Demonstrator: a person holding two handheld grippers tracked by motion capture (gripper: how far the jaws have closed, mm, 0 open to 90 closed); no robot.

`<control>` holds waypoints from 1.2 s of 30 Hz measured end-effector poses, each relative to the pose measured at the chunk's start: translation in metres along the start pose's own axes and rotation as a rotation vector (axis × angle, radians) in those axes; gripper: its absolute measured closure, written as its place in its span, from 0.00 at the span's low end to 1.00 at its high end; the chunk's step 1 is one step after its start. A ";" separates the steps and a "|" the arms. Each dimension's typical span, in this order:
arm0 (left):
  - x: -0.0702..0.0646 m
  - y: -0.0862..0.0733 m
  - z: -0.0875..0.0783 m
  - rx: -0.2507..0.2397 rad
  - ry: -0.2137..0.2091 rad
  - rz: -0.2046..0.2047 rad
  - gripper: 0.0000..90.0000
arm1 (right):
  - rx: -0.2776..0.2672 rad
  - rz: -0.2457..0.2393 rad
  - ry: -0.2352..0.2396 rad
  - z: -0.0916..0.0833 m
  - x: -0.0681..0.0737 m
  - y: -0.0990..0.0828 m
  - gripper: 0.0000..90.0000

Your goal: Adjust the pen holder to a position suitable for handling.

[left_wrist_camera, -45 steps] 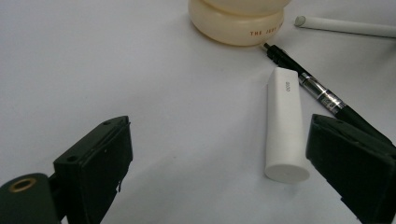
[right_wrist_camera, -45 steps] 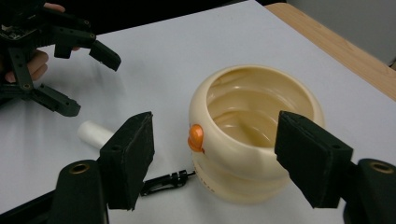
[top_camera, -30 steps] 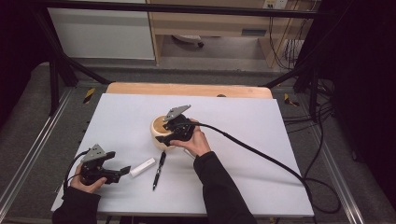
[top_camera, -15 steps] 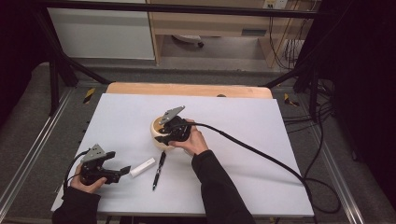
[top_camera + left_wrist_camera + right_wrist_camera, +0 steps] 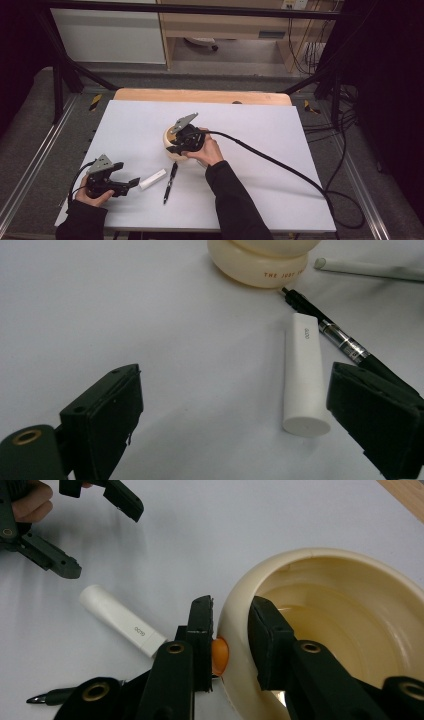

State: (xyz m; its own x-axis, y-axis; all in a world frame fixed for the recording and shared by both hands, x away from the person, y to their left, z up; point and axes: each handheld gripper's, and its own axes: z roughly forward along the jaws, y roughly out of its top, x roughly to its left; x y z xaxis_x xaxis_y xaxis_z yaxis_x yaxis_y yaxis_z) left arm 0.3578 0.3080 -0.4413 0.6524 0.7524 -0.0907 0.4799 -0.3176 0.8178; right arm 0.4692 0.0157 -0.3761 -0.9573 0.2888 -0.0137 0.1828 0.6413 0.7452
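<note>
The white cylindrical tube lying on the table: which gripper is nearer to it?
Left. The left gripper sits right at the white cylindrical tube, open jaws on either side of its near end without touching. The right gripper is farther off, clamped on the rim of the cream plastic bowl.

I see a glossy, smooth cream plastic bowl (image 5: 320,595), a matt white plastic tube (image 5: 303,377), and a matt white counter (image 5: 260,130) edged in wood.

overhead forward-down, two close claw views, shared white stick (image 5: 303,375)
</note>
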 end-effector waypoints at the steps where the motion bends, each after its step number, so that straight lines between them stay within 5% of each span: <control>1: 0.000 0.000 0.000 0.000 0.000 0.000 0.09 | 0.001 0.004 0.004 0.000 0.000 0.000 0.81; 10: 0.000 0.000 0.000 0.000 0.001 -0.001 0.09 | 0.007 0.025 0.014 -0.001 0.000 0.001 0.84; 13: 0.000 0.000 0.000 0.000 0.002 -0.002 0.09 | -0.014 0.022 0.005 -0.003 0.000 0.001 0.93; 23: 0.000 0.000 -0.001 0.001 0.003 0.002 0.09 | -0.019 0.027 -0.014 -0.018 -0.005 0.004 0.93; 36: 0.000 0.000 0.001 0.005 0.004 0.000 0.09 | 0.029 0.080 -0.014 -0.044 -0.023 -0.026 0.92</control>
State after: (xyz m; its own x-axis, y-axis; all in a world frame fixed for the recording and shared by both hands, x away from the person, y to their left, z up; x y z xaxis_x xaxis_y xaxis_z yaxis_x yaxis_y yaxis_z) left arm 0.3581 0.3079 -0.4419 0.6501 0.7548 -0.0878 0.4824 -0.3206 0.8152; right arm 0.4761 -0.0392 -0.3658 -0.9361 0.3499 0.0354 0.2652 0.6361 0.7246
